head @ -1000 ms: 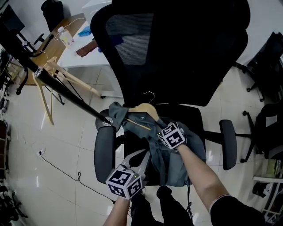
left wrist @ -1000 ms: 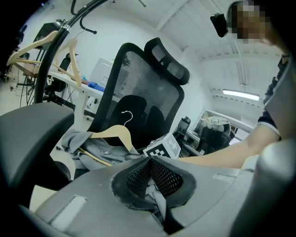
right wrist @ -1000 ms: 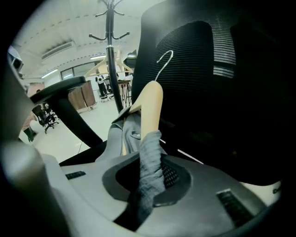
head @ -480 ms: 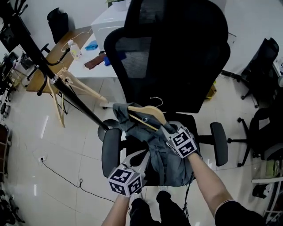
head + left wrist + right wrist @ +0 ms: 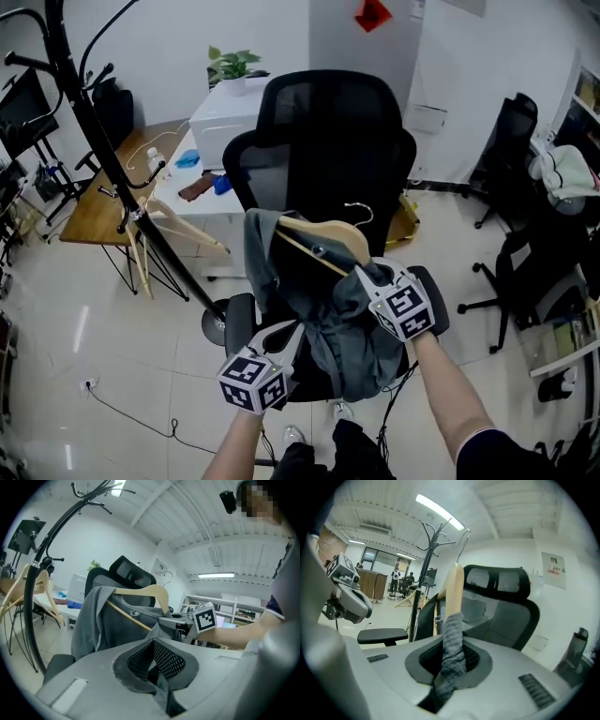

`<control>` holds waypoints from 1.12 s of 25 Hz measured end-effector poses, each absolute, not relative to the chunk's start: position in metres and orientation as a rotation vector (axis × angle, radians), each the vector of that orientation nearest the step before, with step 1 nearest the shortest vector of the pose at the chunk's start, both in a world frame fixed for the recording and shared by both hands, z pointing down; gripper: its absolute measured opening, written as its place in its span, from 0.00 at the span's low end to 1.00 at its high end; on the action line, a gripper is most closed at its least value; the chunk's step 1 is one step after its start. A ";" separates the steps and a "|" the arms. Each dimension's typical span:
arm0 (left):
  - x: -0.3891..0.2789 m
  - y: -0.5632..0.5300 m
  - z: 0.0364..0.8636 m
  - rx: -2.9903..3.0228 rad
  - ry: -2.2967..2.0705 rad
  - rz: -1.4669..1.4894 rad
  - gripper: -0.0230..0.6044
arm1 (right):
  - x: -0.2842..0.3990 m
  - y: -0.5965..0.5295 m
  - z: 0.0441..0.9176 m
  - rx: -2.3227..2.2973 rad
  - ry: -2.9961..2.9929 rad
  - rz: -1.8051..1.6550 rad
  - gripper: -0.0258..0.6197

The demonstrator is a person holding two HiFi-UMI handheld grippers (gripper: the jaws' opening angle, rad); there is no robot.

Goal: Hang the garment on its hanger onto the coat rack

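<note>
A grey garment [image 5: 352,328] hangs on a wooden hanger [image 5: 328,234] with a metal hook [image 5: 361,208], held up in front of a black office chair. My right gripper [image 5: 364,272] is shut on the hanger's right shoulder together with the ribbed grey collar [image 5: 452,634]. Lower left, my left gripper [image 5: 289,330] is shut on a fold of the garment's dark fabric [image 5: 161,686]. The black coat rack [image 5: 94,131] stands at the left, apart from the hanger. It also shows in the left gripper view [image 5: 35,573] and the right gripper view [image 5: 423,573].
The office chair [image 5: 328,131] stands right behind the garment. A spare wooden hanger [image 5: 159,220] hangs low on the rack. A white cabinet [image 5: 220,131] and a wooden desk [image 5: 94,202] lie beyond; more chairs [image 5: 525,244] stand at the right. A cable [image 5: 131,412] crosses the floor.
The hanger and garment have risen off the chair seat with my right gripper. The head view has tilted up, showing more of the room and rack.
</note>
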State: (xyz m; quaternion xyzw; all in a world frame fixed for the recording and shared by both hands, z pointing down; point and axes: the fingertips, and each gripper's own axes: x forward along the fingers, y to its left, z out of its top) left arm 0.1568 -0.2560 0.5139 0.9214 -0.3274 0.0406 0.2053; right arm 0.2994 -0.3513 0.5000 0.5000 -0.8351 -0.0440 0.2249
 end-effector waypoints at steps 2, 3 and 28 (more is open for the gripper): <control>0.151 -0.247 0.498 2.615 -0.883 0.114 0.01 | 0.309 -0.331 0.470 1.438 -2.279 -0.168 0.10; 0.148 -0.243 0.490 2.640 -0.863 0.115 0.01 | 0.314 -0.319 0.455 1.469 -2.266 -0.188 0.10; 0.093 -0.060 0.346 2.817 -1.075 -0.061 0.01 | 0.314 -0.019 0.246 1.389 -2.435 -0.549 0.10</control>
